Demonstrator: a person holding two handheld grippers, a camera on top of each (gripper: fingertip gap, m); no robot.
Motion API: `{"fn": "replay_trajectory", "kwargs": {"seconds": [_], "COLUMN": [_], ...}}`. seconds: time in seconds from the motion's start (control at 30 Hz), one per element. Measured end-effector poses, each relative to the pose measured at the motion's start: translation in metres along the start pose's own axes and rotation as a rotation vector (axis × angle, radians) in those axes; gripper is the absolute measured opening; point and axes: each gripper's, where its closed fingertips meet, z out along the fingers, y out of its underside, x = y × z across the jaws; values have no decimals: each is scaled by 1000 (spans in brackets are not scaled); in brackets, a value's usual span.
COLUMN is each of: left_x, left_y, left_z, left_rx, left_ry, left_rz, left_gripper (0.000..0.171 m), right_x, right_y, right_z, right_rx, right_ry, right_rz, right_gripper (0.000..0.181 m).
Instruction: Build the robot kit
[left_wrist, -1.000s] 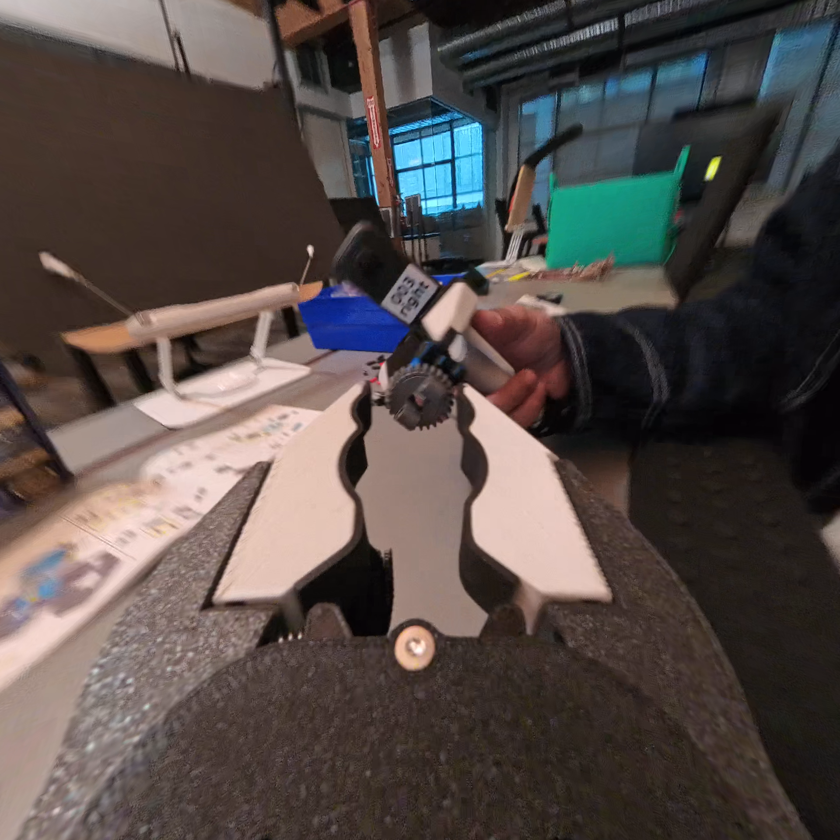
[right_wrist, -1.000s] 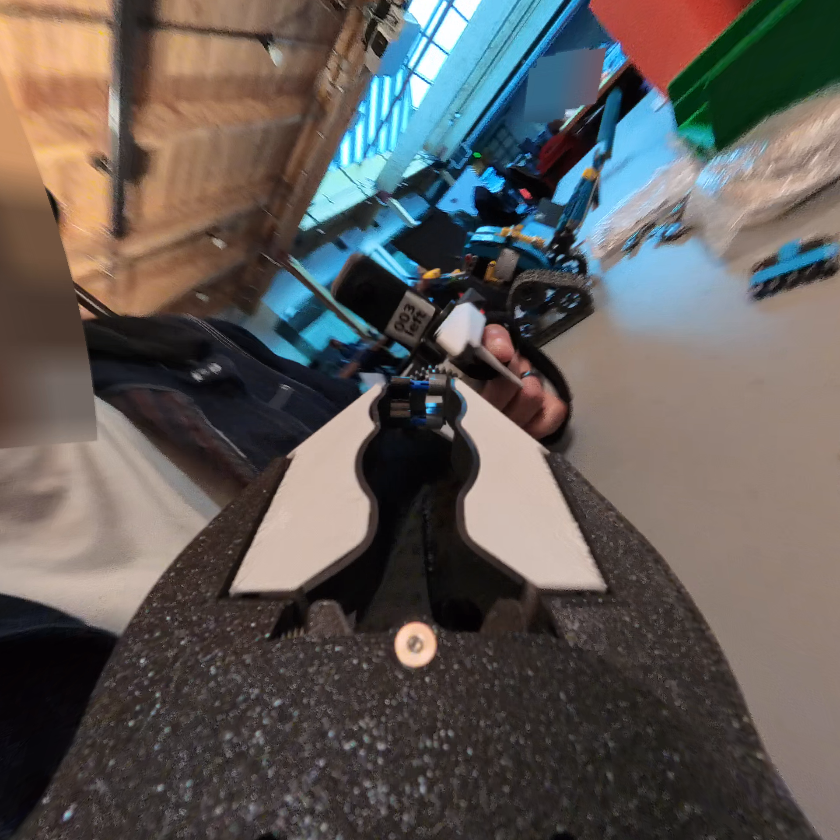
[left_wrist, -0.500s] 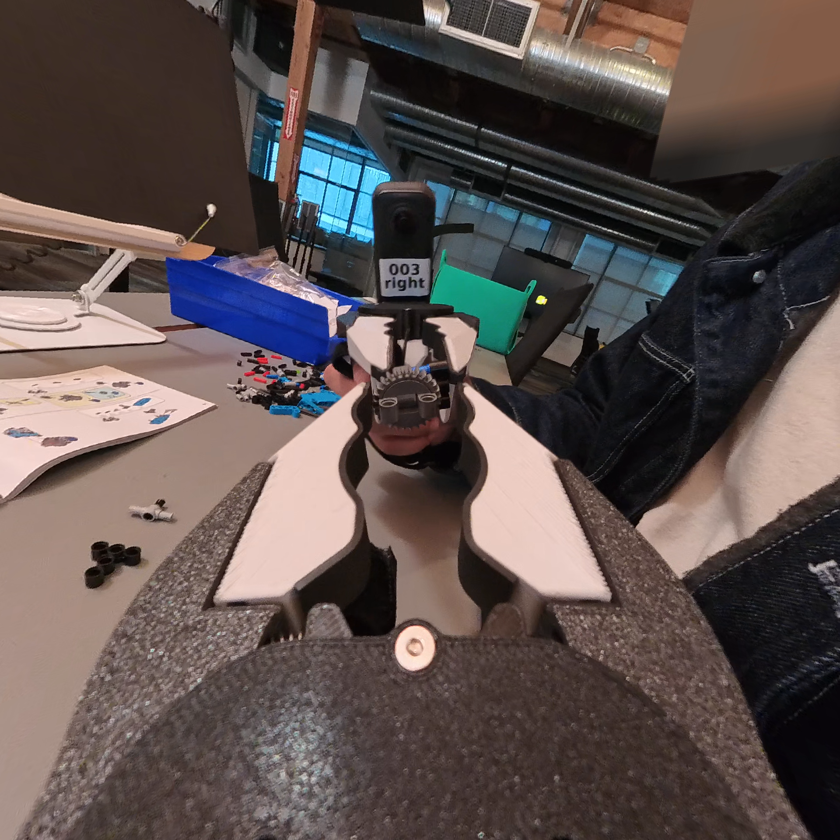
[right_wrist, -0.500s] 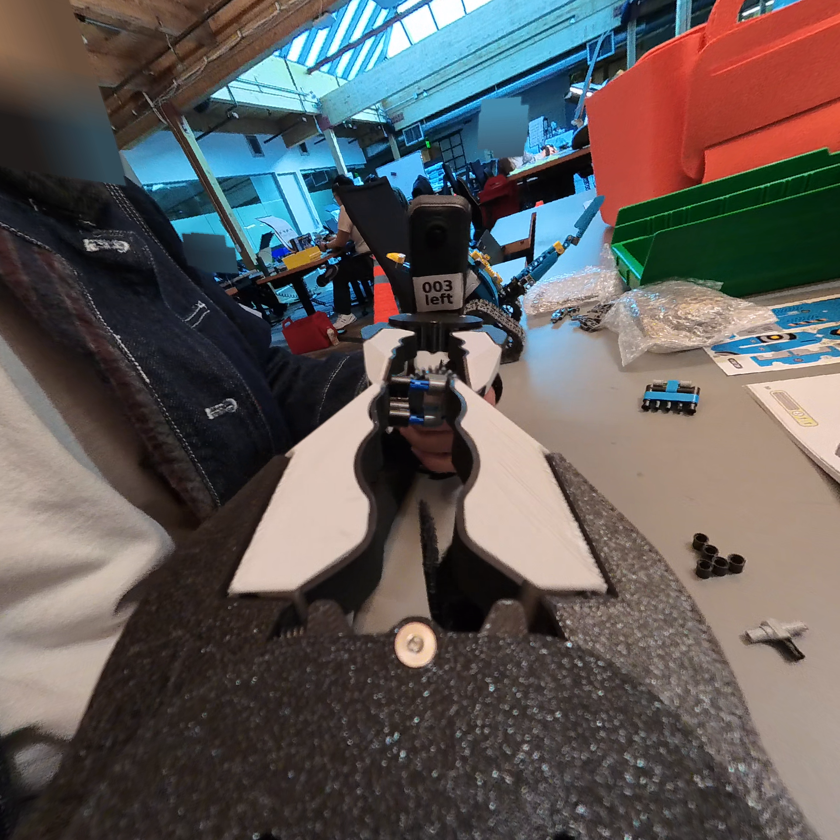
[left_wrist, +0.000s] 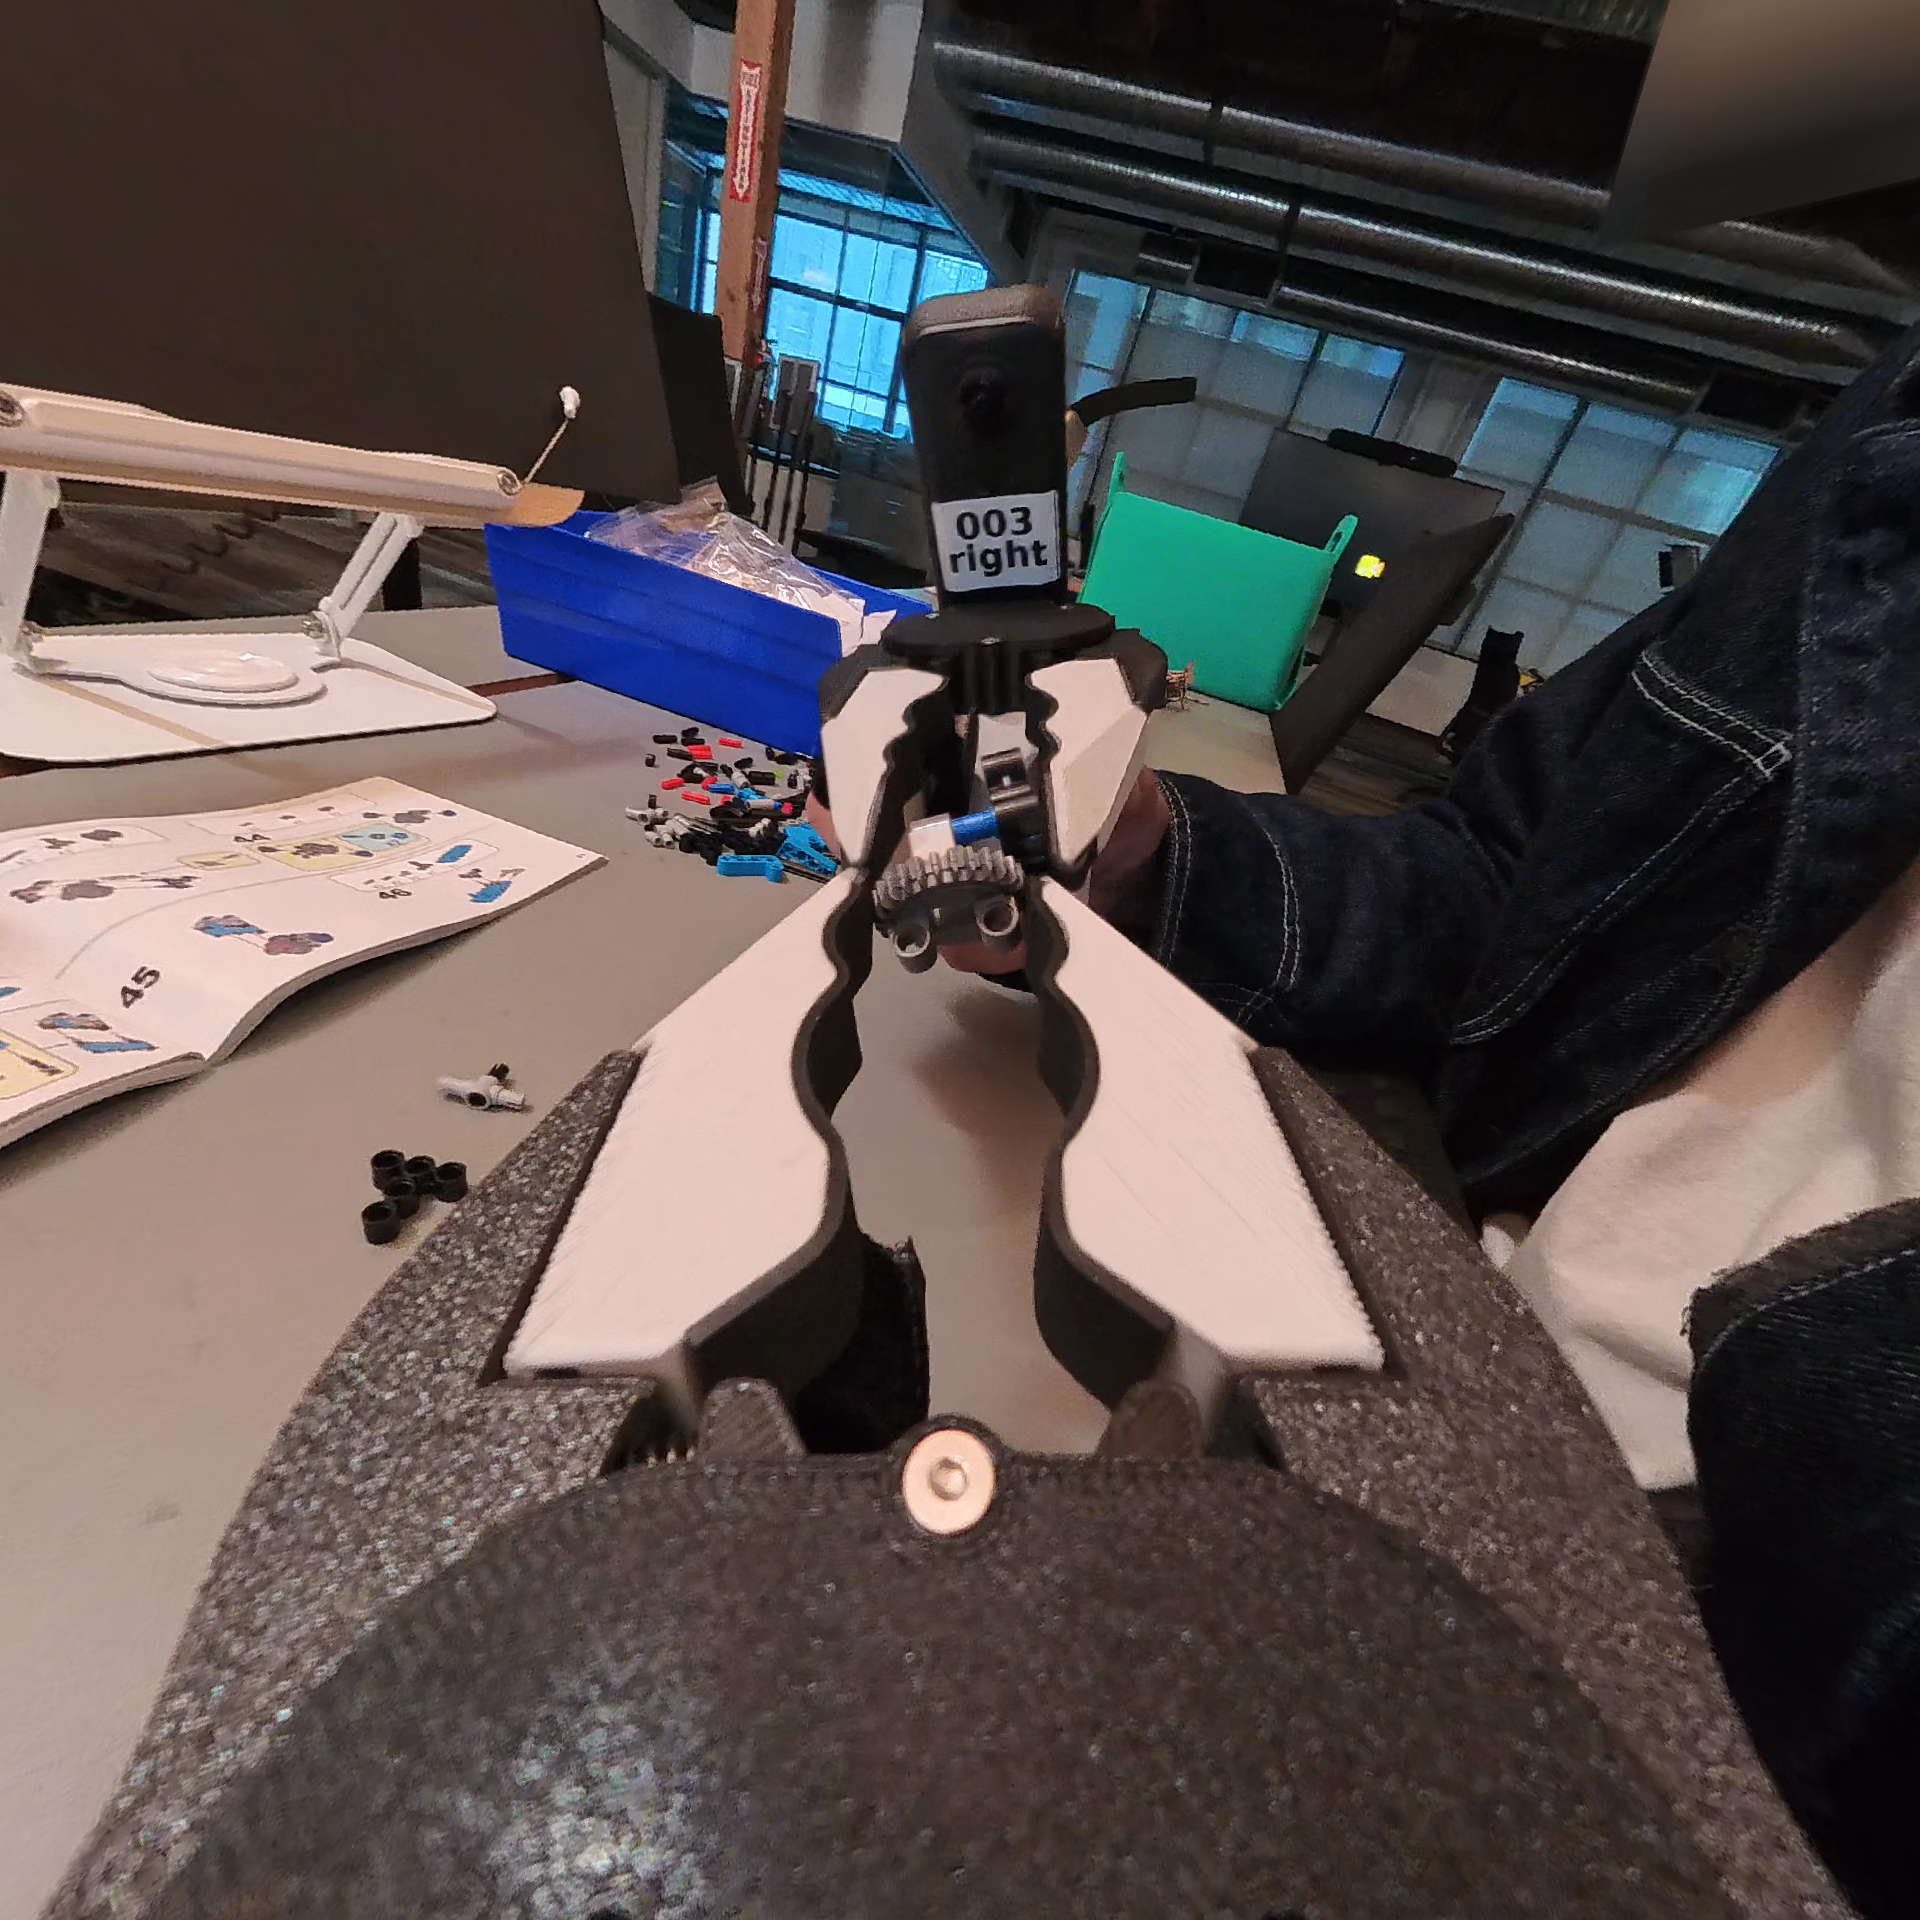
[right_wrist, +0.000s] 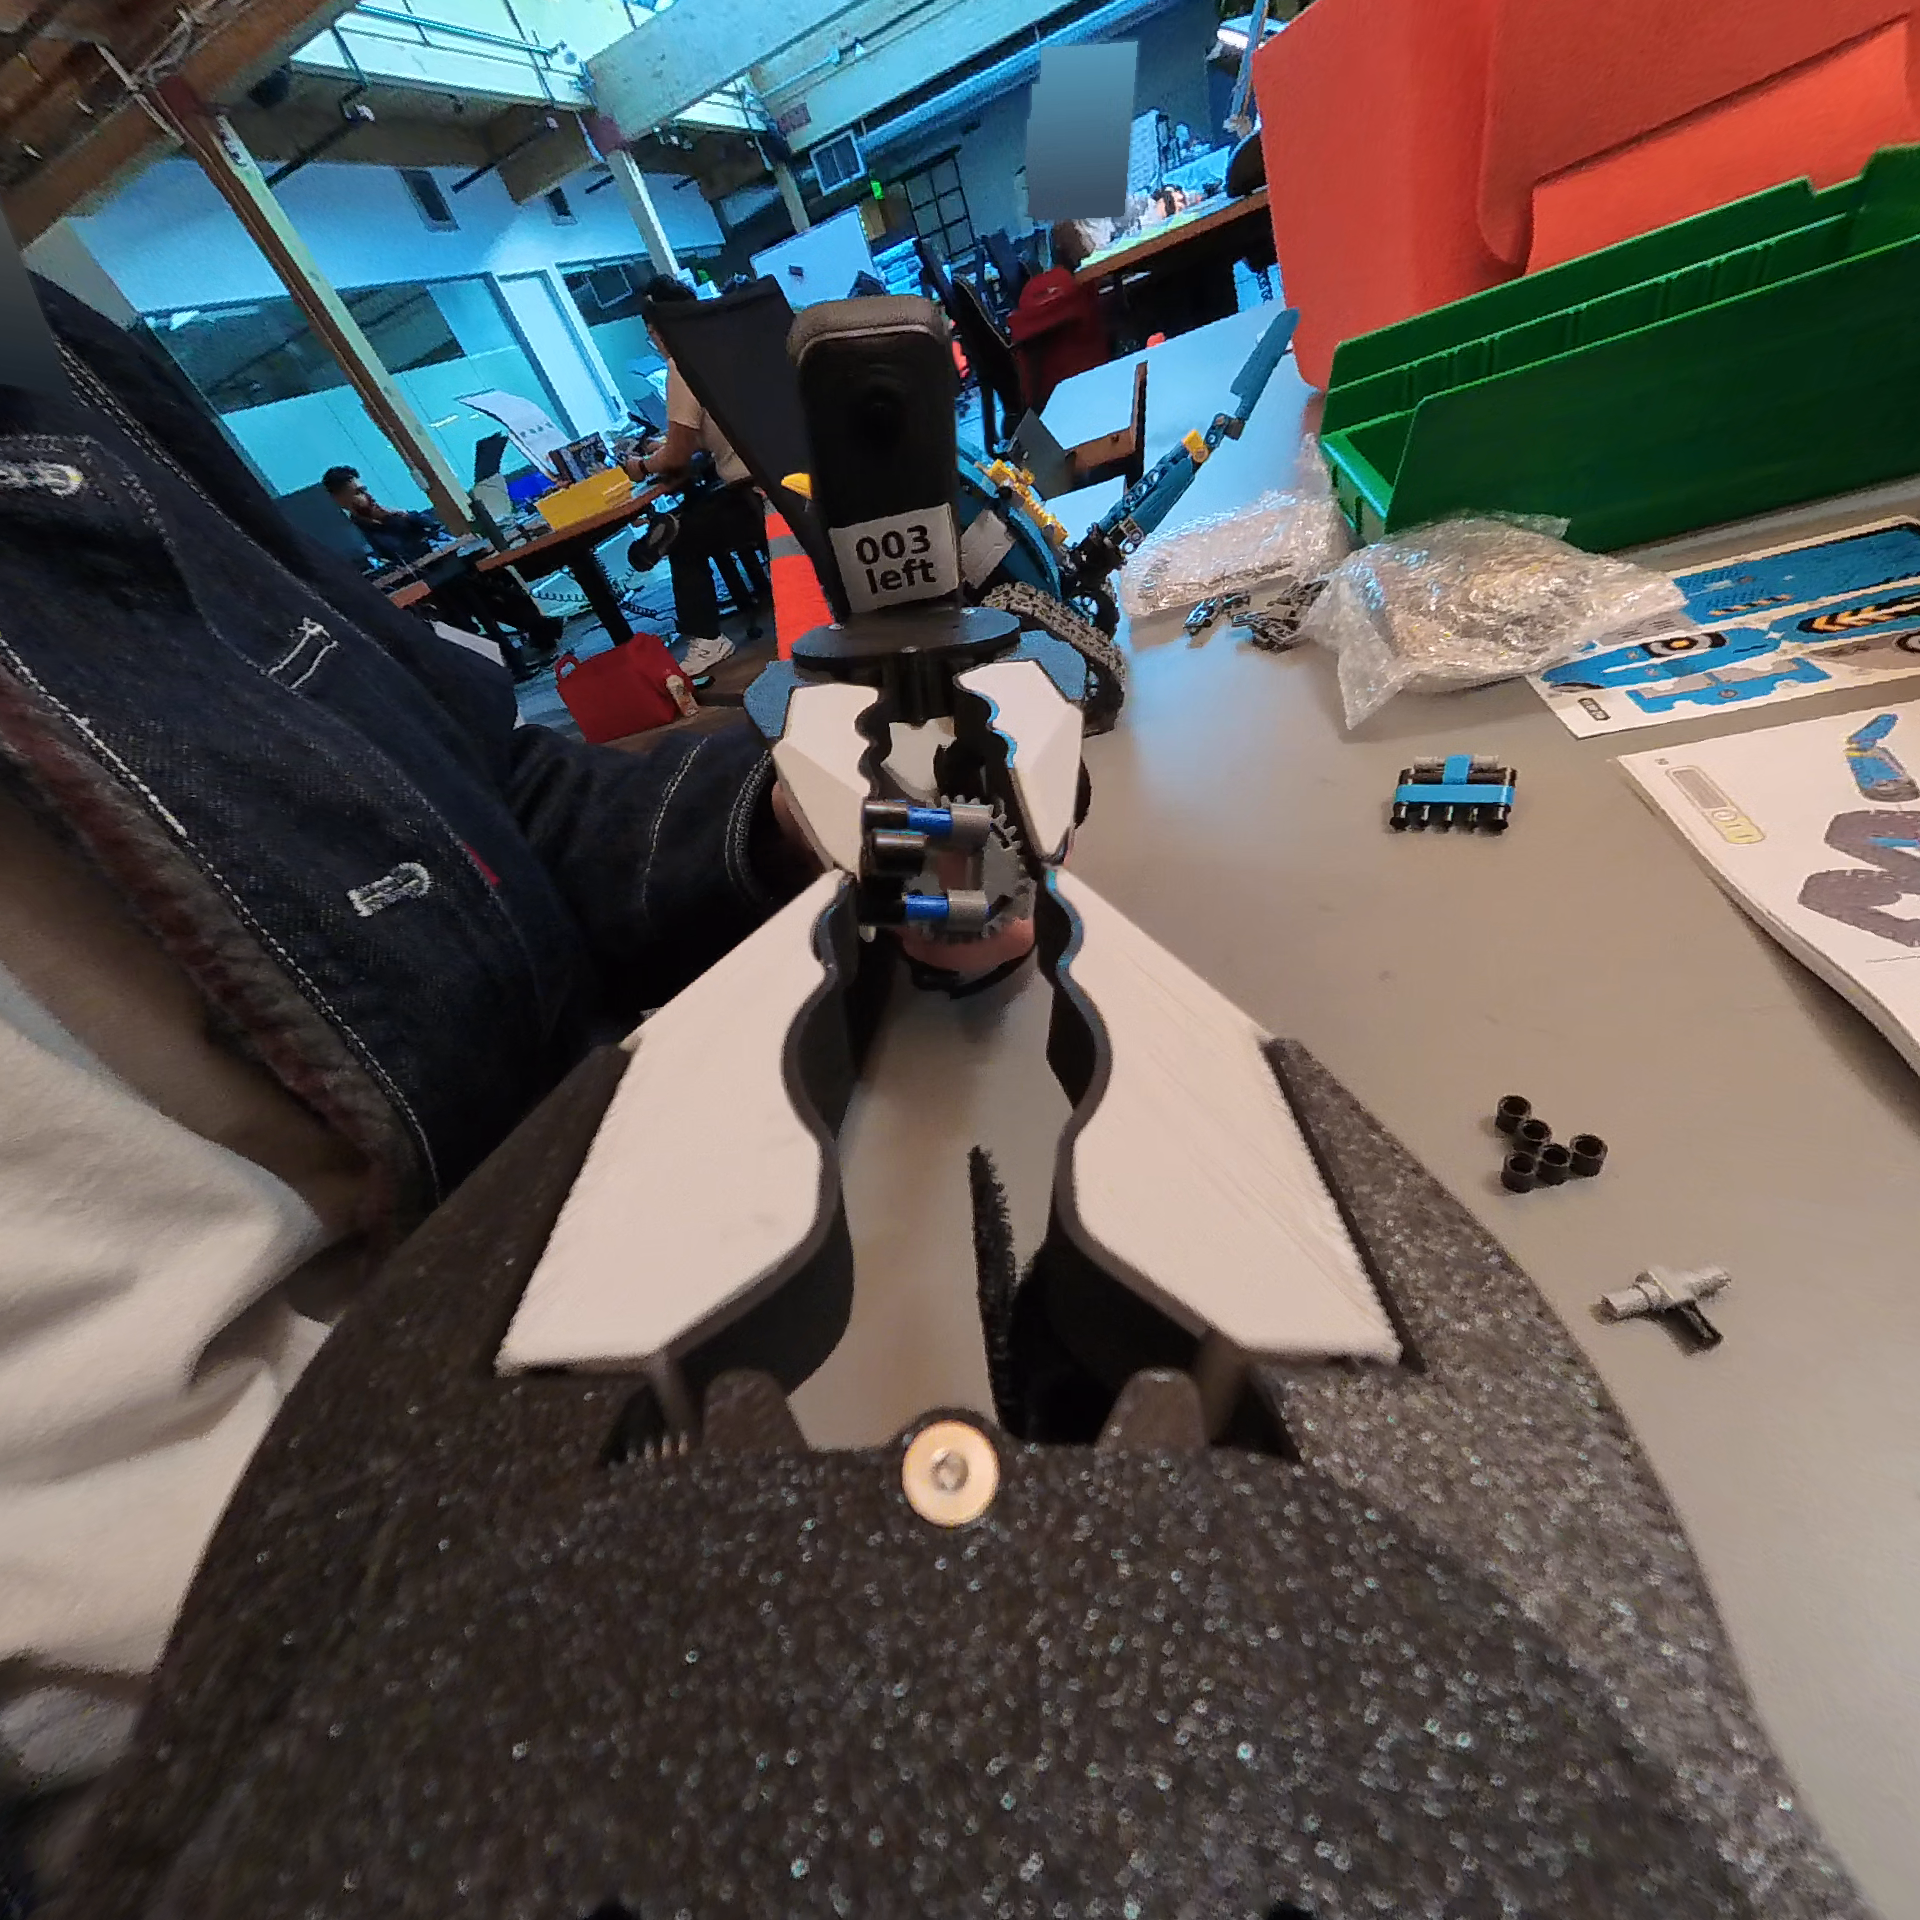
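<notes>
Left gripper (left_wrist: 948, 914), fingers nearly closed, pinching grey gear piece (left_wrist: 951, 902) at the tips. Right gripper (right_wrist: 940, 894) facing it tip to tip, fingers squeezed on black and blue pin block (right_wrist: 914, 862) joined to that gear. Both held up above grey table (left_wrist: 260, 1299). On table nearby: black rings (right_wrist: 1548, 1143), small grey peg (right_wrist: 1662, 1299), open booklet (left_wrist: 239, 914).

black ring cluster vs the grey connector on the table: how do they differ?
Colour: the black ring cluster is all black; the grey connector is light grey with a dark stub.
Shape: the black ring cluster is several short rings bunched together; the grey connector is one cross-shaped piece.
Shared: both lie loose on the table, untouched. The left gripper is shut on a grey gear, the right gripper on a blue-pinned piece.
</notes>
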Motion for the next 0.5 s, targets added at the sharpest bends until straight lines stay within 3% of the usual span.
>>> {"fn": "replay_trajectory", "kwargs": {"seconds": [0.4,0.5], "left_x": [-3,-3], "left_y": [-1,2], "left_z": [-2,-1], "left_rx": [-25,-42], "left_ry": [-107,-107], "left_rz": [155,178], "left_gripper": [28,28], "right_x": [4,-2], "right_y": [2,3], "right_z": [1,0], "right_rx": [-16,-14], "right_ry": [0,-21], "right_rz": [44,21], "right_gripper": [36,27]}}
